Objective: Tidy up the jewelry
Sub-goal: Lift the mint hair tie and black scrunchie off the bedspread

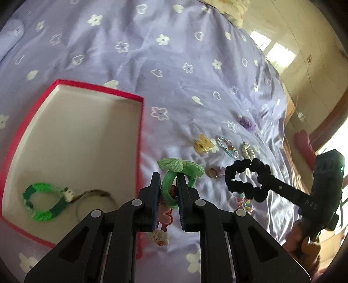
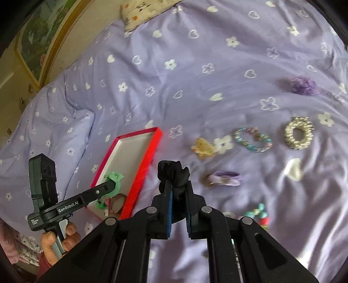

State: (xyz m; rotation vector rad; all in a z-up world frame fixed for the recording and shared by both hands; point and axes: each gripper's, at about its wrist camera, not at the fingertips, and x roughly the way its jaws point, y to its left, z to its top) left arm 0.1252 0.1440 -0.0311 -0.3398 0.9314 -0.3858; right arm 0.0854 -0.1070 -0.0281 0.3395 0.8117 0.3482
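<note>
Bedding fills both views: a lilac duvet [image 1: 174, 71] printed with white flowers and hearts, creased and soft, with a patterned pillow [image 2: 139, 13] at its far end and a pale floor [image 1: 304, 54] beyond its edge. Next in size comes the red box [image 1: 142, 122], shallow, white inside, lying open on the duvet; a green-and-white woven bracelet [image 1: 43, 202] and a thin brown hair loop [image 1: 93, 196] rest in its near corner, and most of its floor is bare. The left gripper [image 1: 168, 187] is clenched on a light green bow hair tie [image 1: 178, 172], held just beside the box's right wall with small pink and white charms dangling under it. The right gripper [image 2: 178, 185] grasps a black scrunchie [image 2: 174, 174], raised off the duvet, apart from the box.

Loose pieces lie in a row on the open duvet: a yellow clip [image 2: 203, 147], a blue beaded bracelet [image 2: 253, 139] and a pearly ring-shaped scrunchie [image 2: 299, 135], with a purple scrunchie [image 2: 304, 86] farther off. Nearer lie a lilac hair tie with a brass ring [image 2: 221, 177] and a cluster of coloured beads [image 2: 258, 214]. Between box and row the fabric is clear, though the box's raised rim stands in between. A hand [image 2: 56, 241] grips the left gripper's handle.
</note>
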